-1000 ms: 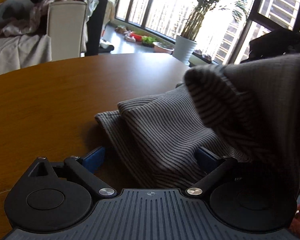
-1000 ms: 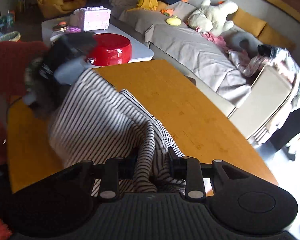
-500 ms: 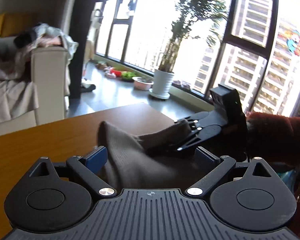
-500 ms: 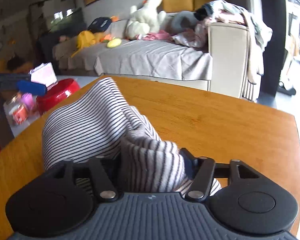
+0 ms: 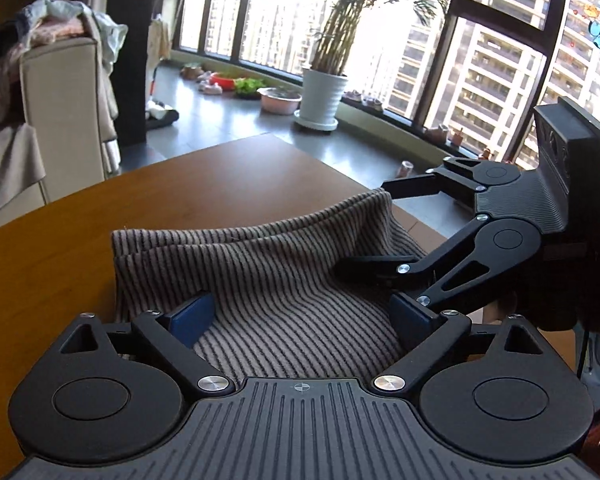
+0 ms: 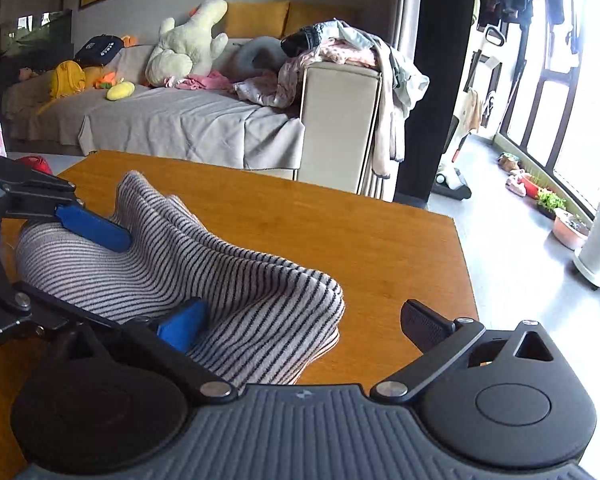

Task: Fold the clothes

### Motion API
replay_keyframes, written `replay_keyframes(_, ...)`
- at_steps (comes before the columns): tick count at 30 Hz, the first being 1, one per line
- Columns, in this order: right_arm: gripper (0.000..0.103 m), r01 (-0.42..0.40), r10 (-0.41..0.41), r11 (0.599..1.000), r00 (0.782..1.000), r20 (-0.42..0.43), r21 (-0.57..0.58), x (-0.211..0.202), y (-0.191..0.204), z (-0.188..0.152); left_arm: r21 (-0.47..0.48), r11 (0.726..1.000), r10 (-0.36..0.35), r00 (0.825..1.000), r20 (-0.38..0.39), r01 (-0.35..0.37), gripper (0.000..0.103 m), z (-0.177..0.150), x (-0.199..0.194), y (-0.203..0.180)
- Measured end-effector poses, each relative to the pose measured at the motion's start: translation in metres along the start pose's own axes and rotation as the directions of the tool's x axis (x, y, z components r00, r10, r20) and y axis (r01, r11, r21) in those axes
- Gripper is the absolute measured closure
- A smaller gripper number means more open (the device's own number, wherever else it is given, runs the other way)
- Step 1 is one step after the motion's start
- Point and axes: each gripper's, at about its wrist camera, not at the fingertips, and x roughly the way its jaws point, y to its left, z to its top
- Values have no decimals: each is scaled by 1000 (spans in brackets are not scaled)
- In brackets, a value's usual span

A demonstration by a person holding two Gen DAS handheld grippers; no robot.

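The striped garment [image 5: 284, 276] lies bunched in a thick, several-layered bundle on the wooden table [image 5: 80, 240], filling the lower centre of the left wrist view and the lower left of the right wrist view. I judge the fold well along: layers are already stacked with one doubled edge lying fairly straight, but the far corner still stands up in a peak and the top is rumpled, so flattening and perhaps one more fold are left.

My right gripper [image 6: 300, 326] has just been opening and its jaws now stand spread wide; the cloth lies against the blue pad at lower left, while the other pad hangs over bare table, so nothing is pinched. My left gripper [image 5: 300, 316] is spread too, its blue pads set down either side of a broad stretch of fabric without squeezing it.

The two tools crowd each other: in the left wrist view the right one reaches in from the right edge, over the bundle. That closeness is what I judge most in the way. The bundle also sits near the table's corner by the window side.

Round about: a sofa [image 6: 180, 120] with a plush toy [image 6: 184, 44] and heaped laundry at upper left, a potted plant [image 5: 324, 92] by the windows.
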Motion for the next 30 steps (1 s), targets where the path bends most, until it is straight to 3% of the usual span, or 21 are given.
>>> replay_keyframes(1, 5, -4, 3, 1000, 1000, 21, 15, -7, 0, 1, -2, 1000, 4, 1000, -1, -4, 5, -1, -1, 0)
replay_keyframes(4, 52, -9, 1, 998, 994, 111, 69, -27, -2, 9, -4, 1000, 9, 1000, 2, -9, 5, -2, -3, 1)
replay_keyframes(5, 57, -11, -1, 996, 991, 131, 84, -29, -5, 12, -5, 1000, 10, 1000, 4, -10, 5, -2, -3, 0)
replay_keyframes(8, 58, -22, 9, 995, 992, 128, 101, -21, -8, 13, -4, 1000, 17, 1000, 4, -17, 4, -2, -2, -1)
replay_keyframes(12, 56, 32, -33, 998, 999, 19, 50, 15, -7, -6, 3, 1000, 23, 1000, 9, -23, 4, -3, -4, -3)
replay_keyframes(13, 51, 33, -35, 997, 999, 22, 69, 16, -10, -9, 4, 1000, 23, 1000, 11, -23, 4, -3, -5, -3)
replay_keyframes(23, 33, 41, -46, 992, 998, 33, 123, 16, -18, -21, 17, 999, 33, 999, 17, -33, 4, -4, -8, -9)
replay_keyframes(29, 29, -7, -2, 981, 999, 49, 194, 19, -36, -33, 59, 998, 26, 994, 105, -32, 4, 10, -42, -5)
replay_keyframes(30, 29, -20, 10, 978, 999, 49, 206, 20, -39, -34, 69, 997, 37, 993, 108, -44, 12, 13, -46, -2)
